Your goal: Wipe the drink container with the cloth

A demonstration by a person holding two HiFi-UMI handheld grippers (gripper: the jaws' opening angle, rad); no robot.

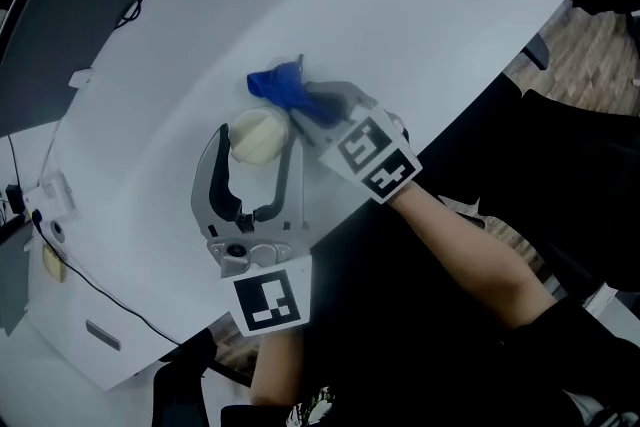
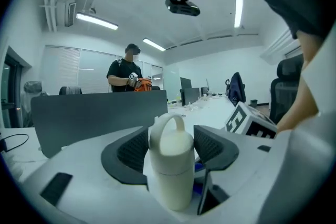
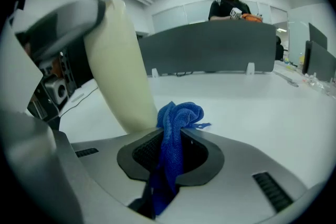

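Gripping the drink container (image 2: 169, 176) in my left gripper (image 2: 171, 140), I held the blue cloth (image 3: 181, 113), clamped in my right gripper (image 3: 170, 139), beside it.

Matt, smooth plastic drink container (image 2: 169, 165); blue cloth (image 3: 176, 123) (coarse weave)

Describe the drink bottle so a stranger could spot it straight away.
At the big white table, near its front edge, the left claw grips the drink bottle. It is cream and cylindrical with a loop handle on its cap, unlike the crumpled blue cloth pinched in the right claw beside it.
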